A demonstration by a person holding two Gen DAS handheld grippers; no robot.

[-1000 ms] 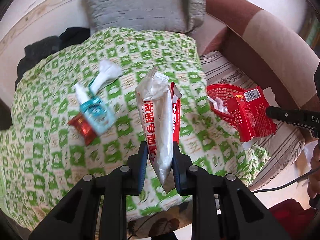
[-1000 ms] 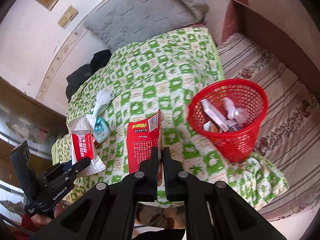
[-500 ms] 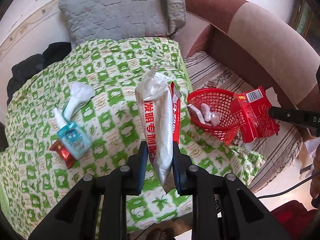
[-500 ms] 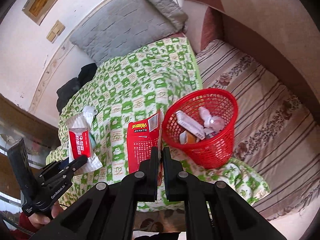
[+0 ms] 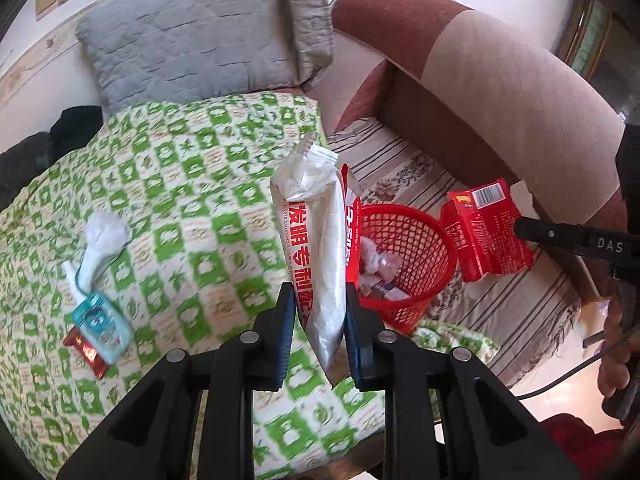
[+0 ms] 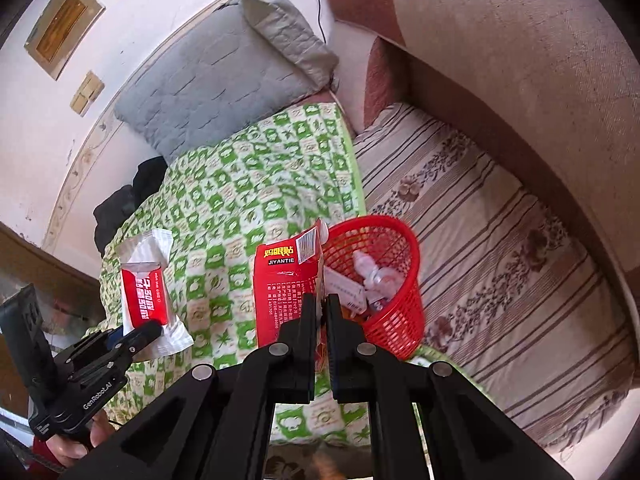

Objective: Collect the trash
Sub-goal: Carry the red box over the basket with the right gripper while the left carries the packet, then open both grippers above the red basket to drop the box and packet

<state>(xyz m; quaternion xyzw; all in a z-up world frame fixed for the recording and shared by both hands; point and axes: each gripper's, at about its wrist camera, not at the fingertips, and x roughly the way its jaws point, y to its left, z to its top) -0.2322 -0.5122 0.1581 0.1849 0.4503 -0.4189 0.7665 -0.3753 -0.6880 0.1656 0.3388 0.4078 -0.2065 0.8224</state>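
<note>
Both grippers have drifted closer to the red basket [image 6: 376,280], left gripper [image 5: 316,320] clamped on the white packet [image 5: 316,240], right gripper [image 6: 320,316] on the red box [image 6: 286,284].

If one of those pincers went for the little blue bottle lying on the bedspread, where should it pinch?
Probably across the flat body of the blue bottle, coming down from above. It lies on its side on the green blanket, its broad faces are easiest to clamp, and its white nozzle looks too thin.

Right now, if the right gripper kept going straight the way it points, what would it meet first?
Probably the red basket, near its rim: the right gripper, shut on the red box, points at it. Depth is unclear.
</note>
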